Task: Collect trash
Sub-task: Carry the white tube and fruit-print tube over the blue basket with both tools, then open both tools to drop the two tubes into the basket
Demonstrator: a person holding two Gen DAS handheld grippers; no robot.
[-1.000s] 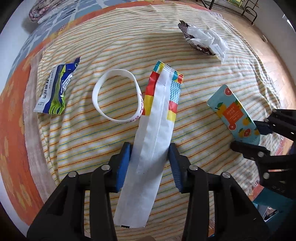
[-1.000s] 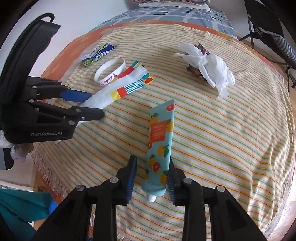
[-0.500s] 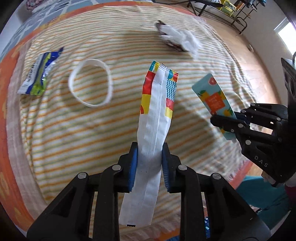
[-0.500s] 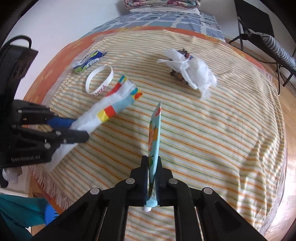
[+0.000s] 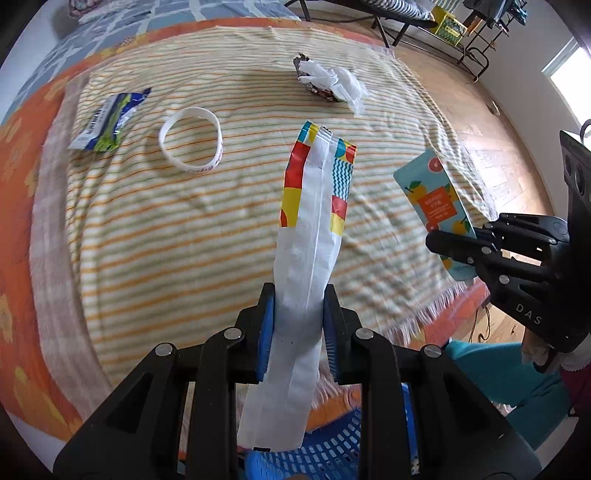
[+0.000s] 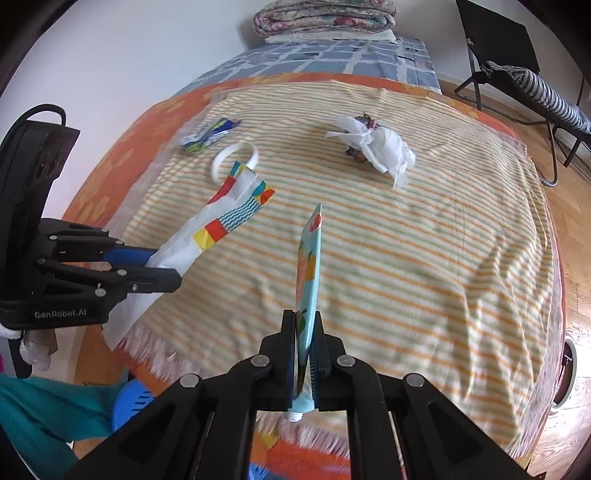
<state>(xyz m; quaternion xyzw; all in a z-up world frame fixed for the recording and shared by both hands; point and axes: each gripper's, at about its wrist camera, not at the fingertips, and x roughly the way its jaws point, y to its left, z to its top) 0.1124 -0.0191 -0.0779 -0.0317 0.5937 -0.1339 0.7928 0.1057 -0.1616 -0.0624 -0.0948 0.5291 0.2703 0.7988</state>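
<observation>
My left gripper [image 5: 297, 325] is shut on a long white wrapper [image 5: 306, 258] with red, yellow and blue patches, held up above the striped cloth [image 5: 184, 236]; the wrapper also shows in the right wrist view [image 6: 218, 229]. My right gripper [image 6: 304, 347] is shut on a light blue tube [image 6: 308, 273] with orange fruit print, held edge-on; the tube also shows in the left wrist view [image 5: 434, 203]. On the cloth lie a blue-green sachet [image 5: 107, 120], a white wristband [image 5: 192, 140] and crumpled white plastic [image 5: 332, 83].
A blue plastic basket [image 5: 325, 454] sits below the cloth's fringed front edge, also seen in the right wrist view [image 6: 133, 402]. An orange patterned mat [image 5: 22, 236] lies under the cloth. Folded bedding [image 6: 325, 18] and a black chair [image 6: 517, 66] stand at the back.
Both grippers closed on their items, the left on the wrapper and the right on the tube, and lifted them off the cloth, drawing back toward the front edge over the blue basket.
</observation>
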